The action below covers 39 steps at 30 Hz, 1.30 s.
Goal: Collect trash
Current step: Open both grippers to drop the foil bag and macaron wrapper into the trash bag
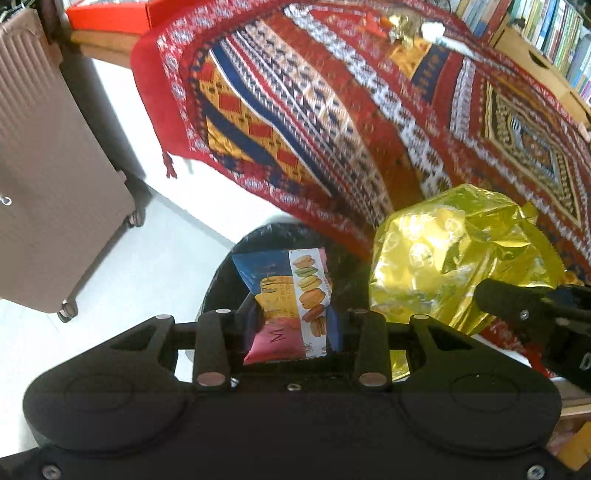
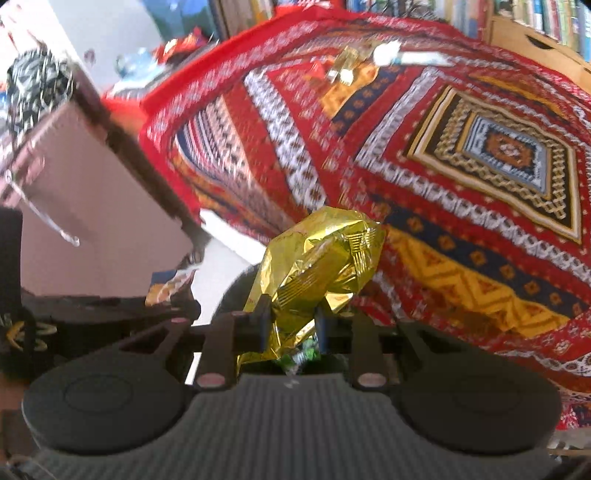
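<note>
My left gripper [image 1: 293,317] is shut on a snack wrapper printed with macarons [image 1: 291,295] and holds it over a black bin [image 1: 229,266] on the floor. My right gripper [image 2: 291,325] is shut on a crumpled gold foil wrapper [image 2: 317,269], held beside the bin at the table's edge. The gold wrapper also shows in the left wrist view [image 1: 454,254], with the right gripper's finger [image 1: 517,302] on it. More trash, a gold scrap [image 2: 341,66] and a white piece [image 2: 391,55], lies on the far part of the patterned tablecloth [image 2: 461,166].
A brown suitcase [image 1: 48,177] stands on the white floor at the left. A red box [image 1: 107,16] sits beyond it. Bookshelves [image 1: 546,33] and a cardboard box [image 1: 532,59] stand behind the cloth-covered table [image 1: 332,122].
</note>
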{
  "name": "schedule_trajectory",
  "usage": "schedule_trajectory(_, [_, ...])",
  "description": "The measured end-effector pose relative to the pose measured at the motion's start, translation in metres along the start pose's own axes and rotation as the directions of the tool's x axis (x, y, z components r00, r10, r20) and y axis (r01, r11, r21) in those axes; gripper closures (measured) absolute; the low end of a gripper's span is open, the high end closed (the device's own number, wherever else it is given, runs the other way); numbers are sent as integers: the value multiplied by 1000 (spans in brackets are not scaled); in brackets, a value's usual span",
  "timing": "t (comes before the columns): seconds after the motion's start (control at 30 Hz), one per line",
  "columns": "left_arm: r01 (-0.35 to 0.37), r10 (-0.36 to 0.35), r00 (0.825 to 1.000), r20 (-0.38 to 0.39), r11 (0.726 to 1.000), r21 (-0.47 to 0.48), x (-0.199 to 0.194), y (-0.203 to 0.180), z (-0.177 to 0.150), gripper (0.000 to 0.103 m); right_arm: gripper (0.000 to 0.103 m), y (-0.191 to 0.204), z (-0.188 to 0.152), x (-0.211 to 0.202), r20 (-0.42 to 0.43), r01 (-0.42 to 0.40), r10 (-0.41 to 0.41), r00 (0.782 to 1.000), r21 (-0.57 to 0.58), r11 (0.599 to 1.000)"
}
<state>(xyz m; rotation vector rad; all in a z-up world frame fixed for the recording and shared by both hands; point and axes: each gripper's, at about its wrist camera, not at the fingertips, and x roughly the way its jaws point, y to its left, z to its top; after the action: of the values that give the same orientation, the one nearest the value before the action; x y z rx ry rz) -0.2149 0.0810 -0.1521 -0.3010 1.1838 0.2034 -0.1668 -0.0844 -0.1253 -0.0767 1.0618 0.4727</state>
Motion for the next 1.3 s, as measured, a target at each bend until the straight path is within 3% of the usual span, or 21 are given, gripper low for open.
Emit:
schedule_trajectory(0.13, [22, -22, 1000, -6, 999, 36, 16, 1, -1, 68, 75, 5, -7, 21, -24, -5, 3, 1000, -60, 998])
schedule_trajectory(0.27, [7, -7, 1000, 2, 990, 142, 38, -2, 0, 68, 75, 9, -19, 59, -31, 8, -14, 999, -172, 985])
schedule_trajectory(0.4, [21, -17, 1000, -27, 985, 169, 68, 5, 1, 68, 75, 4, -32, 103, -97, 6, -24, 995, -176, 984])
schedule_trajectory(0.6, [37, -25, 997, -69, 982, 187, 115, 9, -4, 68, 74, 1, -41, 146, -122, -6, -17, 992, -188, 982])
schedule_trajectory(0.63, [37, -23, 997, -76, 981, 189, 123, 10, -5, 67, 68, 0, -41, 151, -126, -9, -16, 992, -192, 981])
schedule_trajectory(0.67, [36, -22, 997, -75, 981, 191, 128, 11, -6, 62, 55, 0, -42, 157, -124, -8, -17, 992, -195, 981])
schedule_trajectory(0.73, [39, -25, 997, -79, 980, 193, 134, 13, -7, 51, 44, 0, -43, 164, -122, -9, -18, 992, -213, 977])
schedule_trajectory(0.9, [42, -30, 997, -65, 983, 179, 133, 15, -8, 34, 38, -2, -45, 161, -112, 3, -27, 993, -205, 979])
schedule_trajectory(1.13, [28, -26, 1000, -12, 986, 166, 102, 15, 5, 29, 38, -7, -35, 126, -81, 18, -31, 996, -155, 988])
schedule_trajectory(1.3, [29, -37, 997, 63, 992, 127, 50, 14, 23, 24, 37, -8, -14, 77, -11, 19, -20, 1000, -89, 996])
